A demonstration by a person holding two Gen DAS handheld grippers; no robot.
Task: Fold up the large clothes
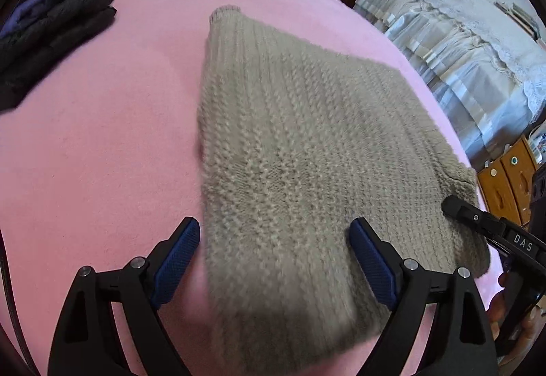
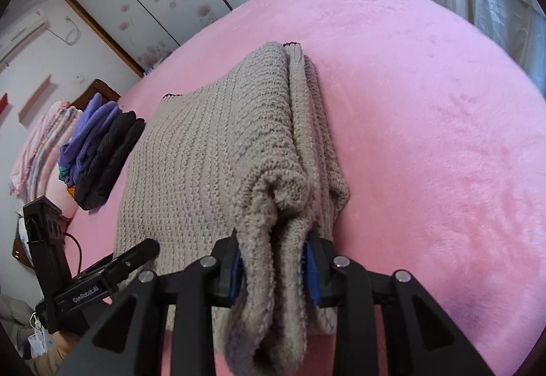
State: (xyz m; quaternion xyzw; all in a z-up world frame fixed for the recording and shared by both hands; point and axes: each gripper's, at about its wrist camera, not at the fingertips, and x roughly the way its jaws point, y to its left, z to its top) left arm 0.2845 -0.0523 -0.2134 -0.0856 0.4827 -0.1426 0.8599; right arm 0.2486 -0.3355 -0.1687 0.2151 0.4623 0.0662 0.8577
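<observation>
A beige knitted sweater (image 1: 290, 144) lies folded on the pink bed cover (image 1: 102, 137). My left gripper (image 1: 274, 260) is open, its blue pads either side of the sweater's near edge, which sits between them ungripped. My right gripper (image 2: 273, 270) is shut on a bunched thick fold of the sweater (image 2: 218, 150), at its near right corner. The right gripper's black finger also shows in the left wrist view (image 1: 477, 219) at the sweater's right edge. The left gripper shows in the right wrist view (image 2: 112, 270) at the lower left.
A stack of folded dark and purple clothes (image 1: 51, 34) lies at the far left of the bed; it also shows in the right wrist view (image 2: 102, 150). A covered piece of furniture (image 1: 460, 45) and a wooden cabinet (image 1: 508, 178) stand right of the bed.
</observation>
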